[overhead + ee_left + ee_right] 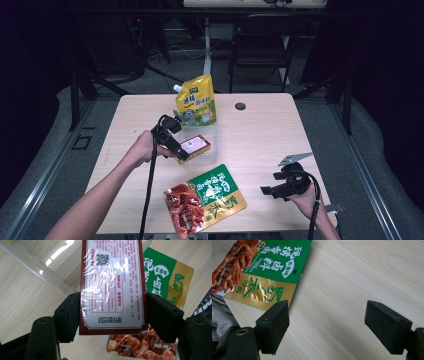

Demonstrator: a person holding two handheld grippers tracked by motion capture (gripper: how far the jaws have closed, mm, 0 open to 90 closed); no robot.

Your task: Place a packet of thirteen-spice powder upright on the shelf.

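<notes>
At the lower centre of the high view a green pack (207, 199) lies flat, untouched. At lower right the right gripper (267, 190) is held idle, jaws spread, nothing between them. At centre the red packet (195, 146) is clamped by the left gripper (181, 152), raised off the table (260, 135), probably for moving toward the clear box (47, 262). Further up, a yellow pouch (196, 101) stands. Behind, a chair (261, 42) in a dark room.

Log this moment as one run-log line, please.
left hand-held gripper: shut on dark red packet, lifted above clear container | right hand-held gripper: open, nothing held, beside green snack bag | yellow pouch: upright at table's far side
</notes>
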